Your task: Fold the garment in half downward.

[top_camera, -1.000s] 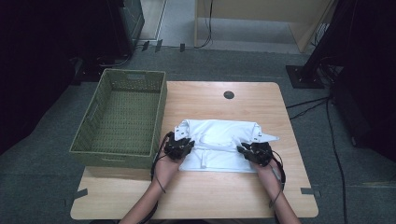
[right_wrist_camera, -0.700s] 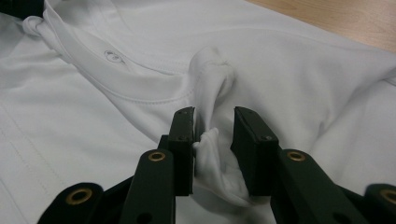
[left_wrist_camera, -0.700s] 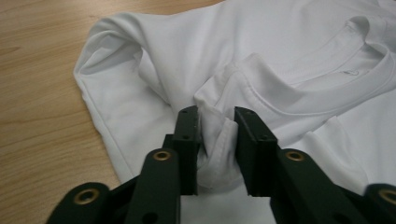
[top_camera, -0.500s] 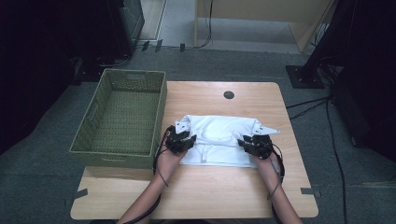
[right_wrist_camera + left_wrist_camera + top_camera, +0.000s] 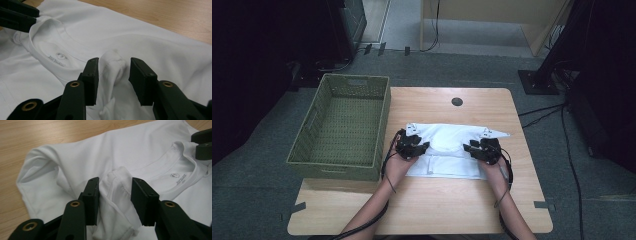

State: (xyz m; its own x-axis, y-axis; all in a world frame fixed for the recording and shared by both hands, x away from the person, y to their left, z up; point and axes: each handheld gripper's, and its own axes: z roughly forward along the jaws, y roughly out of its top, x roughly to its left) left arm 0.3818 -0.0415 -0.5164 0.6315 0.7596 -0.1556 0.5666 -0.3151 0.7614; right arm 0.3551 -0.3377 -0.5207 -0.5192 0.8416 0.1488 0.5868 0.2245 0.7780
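White shirt (image 5: 452,150) lies flat, partly folded, mid-table (image 5: 447,210), long axis running 9 to 3 o'clock in the high view. Green basket (image 5: 343,127) sits just beside it at 9 o'clock, overhanging the table's left edge. Small dark hole (image 5: 457,101) in the tabletop at 12 o'clock from the shirt, well apart.

Left gripper (image 5: 411,145) is on the shirt's 9 o'clock end, right gripper (image 5: 482,149) toward the 3 o'clock end, both over the cloth.

Left gripper view: a raised bunch of cloth (image 5: 113,192) stands between the jaws. Jaws are partly open; the cloth touches or nearly touches the left pad, with a visible gap to the right pad. Not clamped. Collar with label (image 5: 178,178) lies at about 2 o'clock from the jaws. The other gripper's jaws show at the top right edge.

Right gripper view: same picture, a pinched-up fold (image 5: 112,67) between partly open jaws, close to the left pad, a gap on the right side. Not gripped. Collar and label (image 5: 58,57) at 10 o'clock.

Versus the earlier frames: both sets of jaws have just been opening, with cloth left standing between them. The shirt's near edge now sits folded up over the body, a narrower band than a second ago. Both hands sit slightly farther up the table, toward 12 o'clock. Basket unchanged.
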